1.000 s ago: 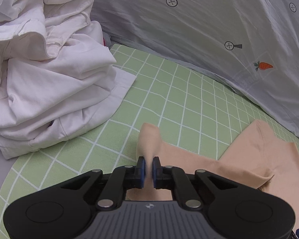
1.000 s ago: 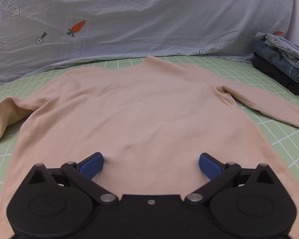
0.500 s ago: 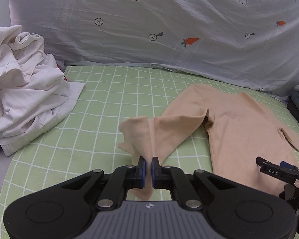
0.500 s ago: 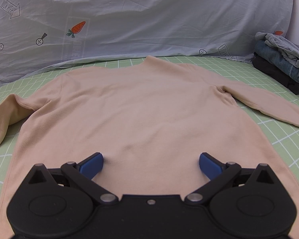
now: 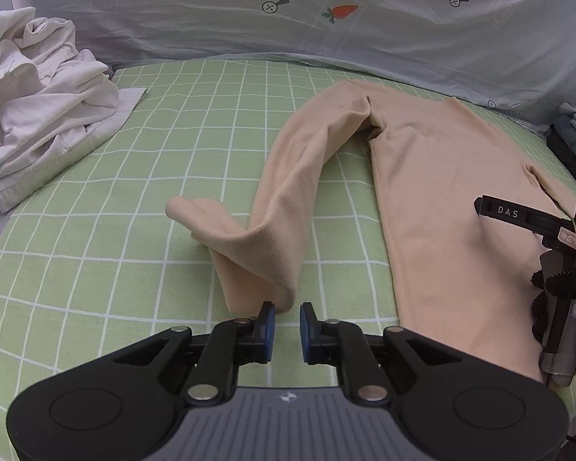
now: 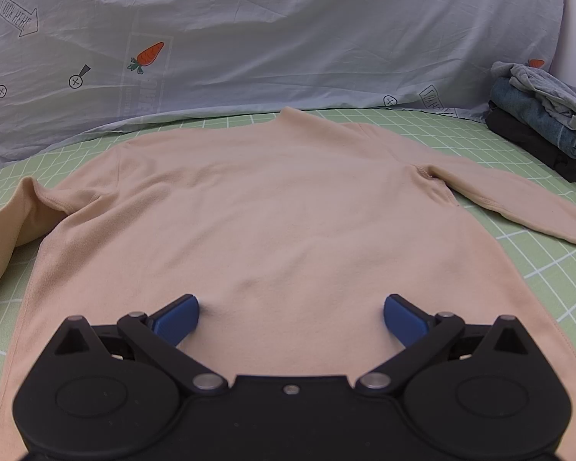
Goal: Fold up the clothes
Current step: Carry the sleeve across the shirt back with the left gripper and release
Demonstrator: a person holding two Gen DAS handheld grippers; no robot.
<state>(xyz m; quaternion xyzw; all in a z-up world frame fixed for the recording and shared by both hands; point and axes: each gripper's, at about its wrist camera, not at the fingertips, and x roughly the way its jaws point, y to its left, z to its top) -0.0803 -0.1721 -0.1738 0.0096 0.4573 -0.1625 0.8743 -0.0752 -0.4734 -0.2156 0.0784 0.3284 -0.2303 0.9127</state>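
The shirt (image 6: 280,207) is spread flat on the checked sheet (image 5: 142,176). Its sleeve (image 5: 280,207) is being released just beyond the left gripper (image 5: 287,320), whose jaws are opening. The right gripper (image 6: 290,315) is held wide over the near hem.

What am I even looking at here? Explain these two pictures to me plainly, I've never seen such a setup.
No robot: a person holds a two-finger gripper in each hand, each with a camera looking along its fingers. One picture is from the left gripper, whose jaws are opening with nothing between them; the beige sleeve lies just ahead. The other is from the right gripper, wide open, its fingertips resting on the beige long-sleeved shirt. The shirt lies spread on a green checked sheet. A crumpled white pile sits to one side, folded dark clothes to the other. Nothing is held.
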